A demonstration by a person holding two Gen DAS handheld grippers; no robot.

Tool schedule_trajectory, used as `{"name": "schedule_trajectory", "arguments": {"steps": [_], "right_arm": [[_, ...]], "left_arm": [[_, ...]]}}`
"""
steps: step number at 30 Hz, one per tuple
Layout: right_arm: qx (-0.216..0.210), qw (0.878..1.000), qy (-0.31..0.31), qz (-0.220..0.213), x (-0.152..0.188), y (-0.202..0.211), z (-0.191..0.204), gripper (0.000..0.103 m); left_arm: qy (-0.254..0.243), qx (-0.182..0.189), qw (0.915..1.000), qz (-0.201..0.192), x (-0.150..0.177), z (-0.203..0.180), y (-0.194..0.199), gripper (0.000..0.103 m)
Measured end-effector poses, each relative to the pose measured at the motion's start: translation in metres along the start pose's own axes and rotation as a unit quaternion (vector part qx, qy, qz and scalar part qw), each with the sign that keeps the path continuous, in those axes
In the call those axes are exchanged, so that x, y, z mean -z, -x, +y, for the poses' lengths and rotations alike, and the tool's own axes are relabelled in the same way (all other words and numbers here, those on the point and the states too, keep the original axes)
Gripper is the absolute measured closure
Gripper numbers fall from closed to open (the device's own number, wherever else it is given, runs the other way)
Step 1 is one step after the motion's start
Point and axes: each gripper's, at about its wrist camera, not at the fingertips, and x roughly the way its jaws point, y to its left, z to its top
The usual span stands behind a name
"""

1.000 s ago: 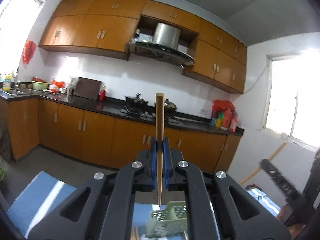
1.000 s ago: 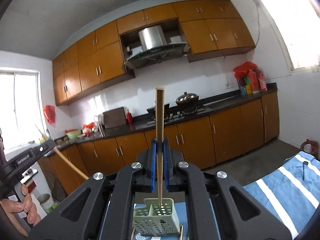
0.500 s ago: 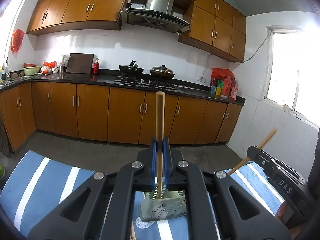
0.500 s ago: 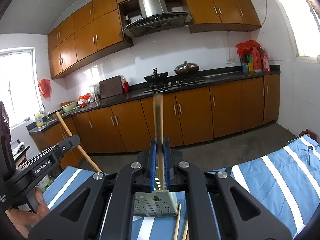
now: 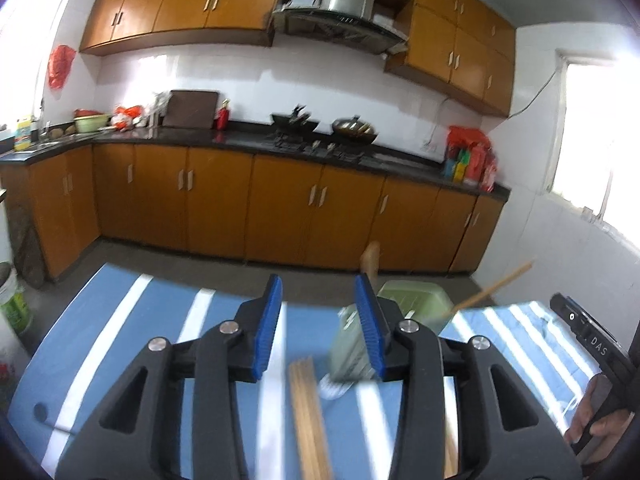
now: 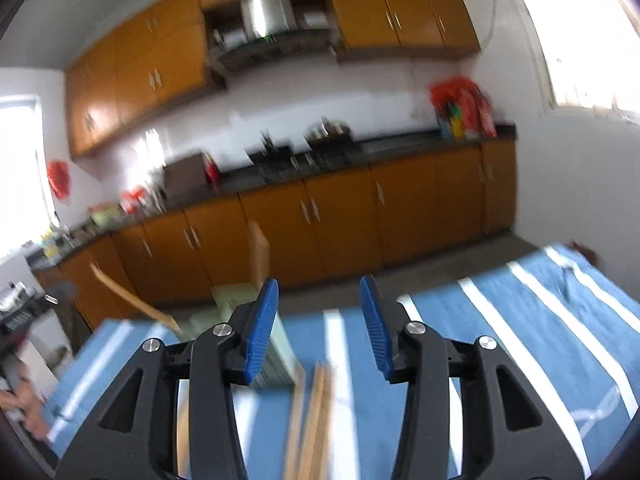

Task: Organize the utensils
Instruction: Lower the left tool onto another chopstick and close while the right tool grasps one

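A pale green perforated utensil holder (image 5: pixel 412 300) stands on the blue striped cloth (image 5: pixel 132 320), behind my left gripper's right finger. Two wooden chopsticks stand in it, one upright (image 5: pixel 370 260), one leaning right (image 5: pixel 496 288). My left gripper (image 5: pixel 318 328) is open and empty, left of the holder. Loose chopsticks (image 5: pixel 308 412) lie on the cloth below it. In the right wrist view my right gripper (image 6: pixel 318 328) is open and empty; the holder (image 6: pixel 236 300) with the two chopsticks (image 6: pixel 260 252) is behind its left finger, and loose chopsticks (image 6: pixel 316 412) lie below.
Orange kitchen cabinets (image 5: pixel 280 208) with a dark counter run behind the table. The right gripper's body and hand (image 5: pixel 600 360) show at the right of the left wrist view. A bucket (image 5: pixel 12 304) stands on the floor at the left.
Both grippers were shut on a chopstick over the holder. Both have opened, the chopsticks now stand in the holder, and the grippers have moved apart from it.
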Motion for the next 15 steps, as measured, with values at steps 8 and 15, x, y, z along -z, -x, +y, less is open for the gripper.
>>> {"name": "schedule_trajectory", "arguments": {"steps": [8, 15], "right_arm": [[-0.014, 0.977, -0.024, 0.210, 0.102, -0.054, -0.014, 0.077], [-0.015, 0.968, 0.007, 0.250, 0.140, -0.063, 0.008, 0.079]], "left_arm": [[0.018, -0.027, 0.9909, 0.131, 0.092, 0.037, -0.022, 0.063], [0.018, -0.017, 0.9821, 0.187, 0.138, 0.036, -0.032, 0.063]]}}
